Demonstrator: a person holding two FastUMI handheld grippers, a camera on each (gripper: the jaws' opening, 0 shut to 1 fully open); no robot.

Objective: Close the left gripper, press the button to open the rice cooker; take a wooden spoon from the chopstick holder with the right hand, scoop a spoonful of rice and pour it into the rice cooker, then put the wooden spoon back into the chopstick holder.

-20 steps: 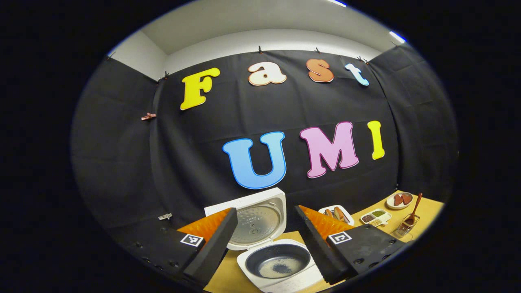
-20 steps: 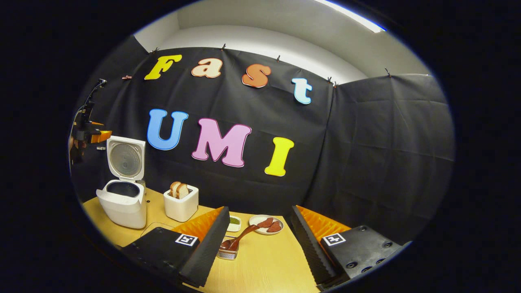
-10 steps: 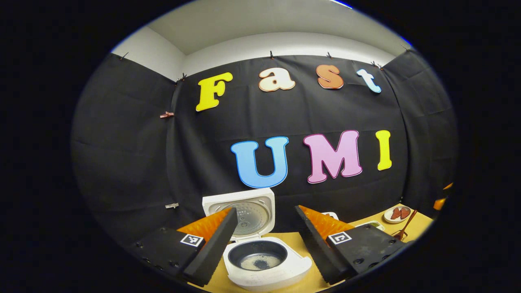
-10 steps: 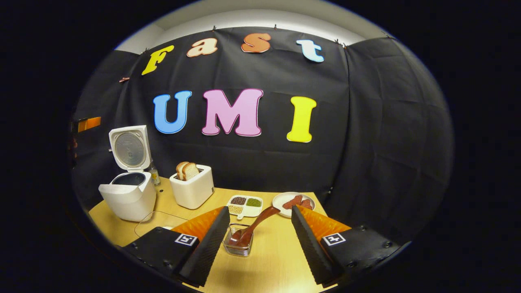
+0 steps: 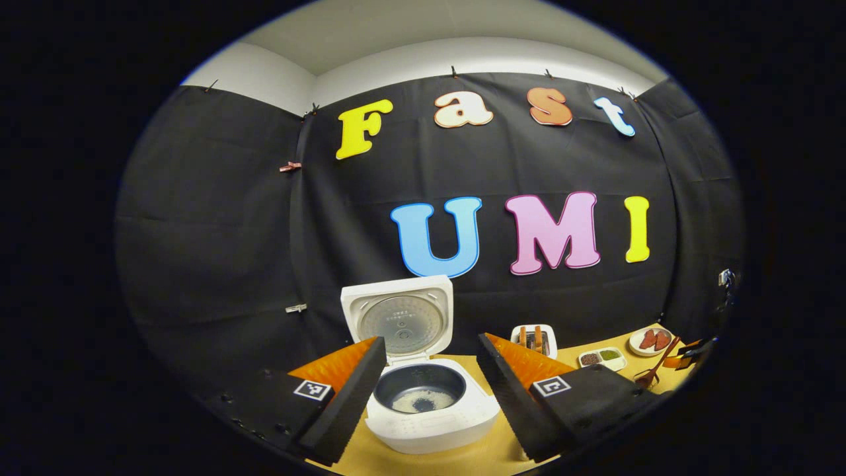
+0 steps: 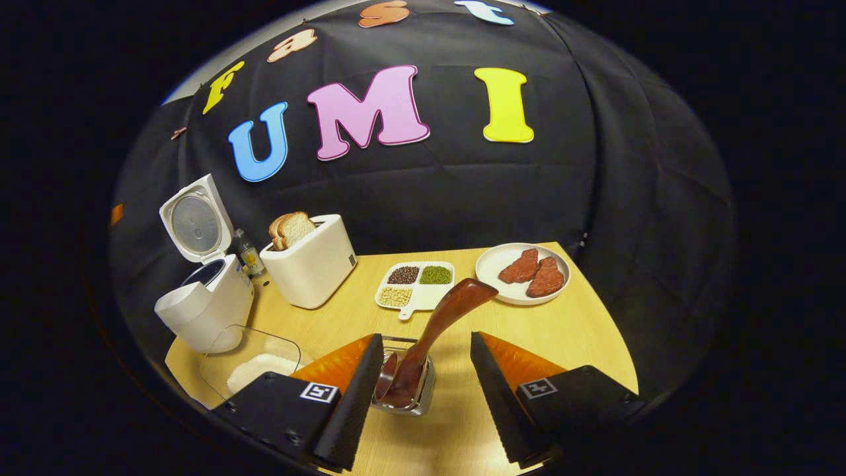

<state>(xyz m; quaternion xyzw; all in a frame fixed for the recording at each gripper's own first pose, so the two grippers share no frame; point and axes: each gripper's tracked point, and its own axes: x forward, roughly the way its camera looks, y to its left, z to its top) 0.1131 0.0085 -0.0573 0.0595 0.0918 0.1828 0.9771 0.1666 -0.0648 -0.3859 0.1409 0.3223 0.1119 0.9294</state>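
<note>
1. The cooker (image 5: 429,403) stands lid-up between the spread fingers of the left gripper (image 5: 429,390), which grasps nothing (some rice in the pot).
2. Right of the cooker (image 6: 201,304) sit a toaster (image 6: 307,261) and a holder (image 6: 406,387), its spoon (image 6: 436,330) leaning between the spread, empty fingers of the right gripper (image 6: 423,390).

From the chopstick holder (image 6: 404,383) with the wooden spoon (image 6: 433,330) in it: grain tray (image 6: 415,285) at 12, toaster (image 6: 309,259) at 11, rice cooker (image 6: 203,301) at 10, plate (image 6: 522,272) at 1.
</note>
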